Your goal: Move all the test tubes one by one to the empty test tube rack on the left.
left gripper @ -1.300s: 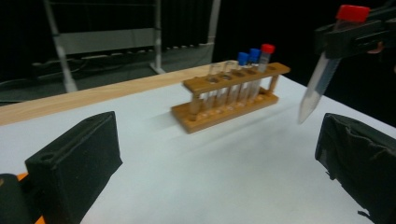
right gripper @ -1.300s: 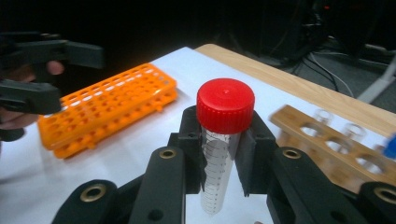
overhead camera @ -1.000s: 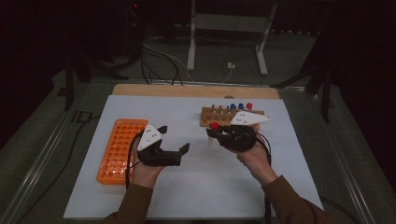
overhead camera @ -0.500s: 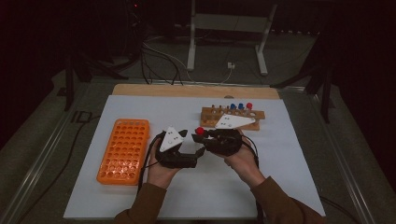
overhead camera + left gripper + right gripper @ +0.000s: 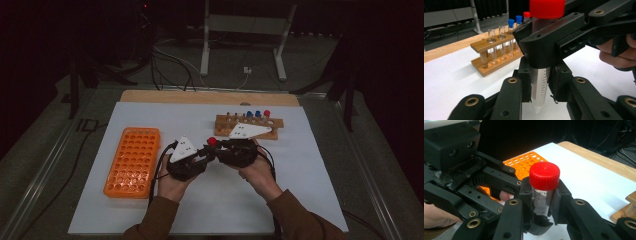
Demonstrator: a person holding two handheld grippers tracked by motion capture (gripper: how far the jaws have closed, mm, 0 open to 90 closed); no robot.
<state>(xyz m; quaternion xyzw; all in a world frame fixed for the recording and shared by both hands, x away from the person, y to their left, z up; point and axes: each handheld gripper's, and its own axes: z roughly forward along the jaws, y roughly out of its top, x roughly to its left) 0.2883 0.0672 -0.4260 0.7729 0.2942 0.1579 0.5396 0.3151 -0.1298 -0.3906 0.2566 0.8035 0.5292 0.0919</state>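
1. An orange rack (image 5: pixel 132 161) lies left of the hands on the table (image 5: pixel 310 170); a wooden rack (image 5: pixel 248 126) stands just behind them.
2. The tube (image 5: pixel 541 87) is clear, graduated, cone-tipped and red-capped, upright above the table.
3. The right tool (image 5: pixel 216 148) clamps it under the cap; the left tool (image 5: pixel 539 83), jaws just closed, grips its lower part.
4. The wooden rack carries two blue-capped tubes (image 5: pixel 253 114), one red-capped tube (image 5: pixel 266 113) and two uncapped tubes (image 5: pixel 496 42).

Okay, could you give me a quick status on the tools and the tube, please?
Both tools shut on red-capped tube: right tool below cap, left tool just closed lower down. Tube upright, off table. Nothing in the way.
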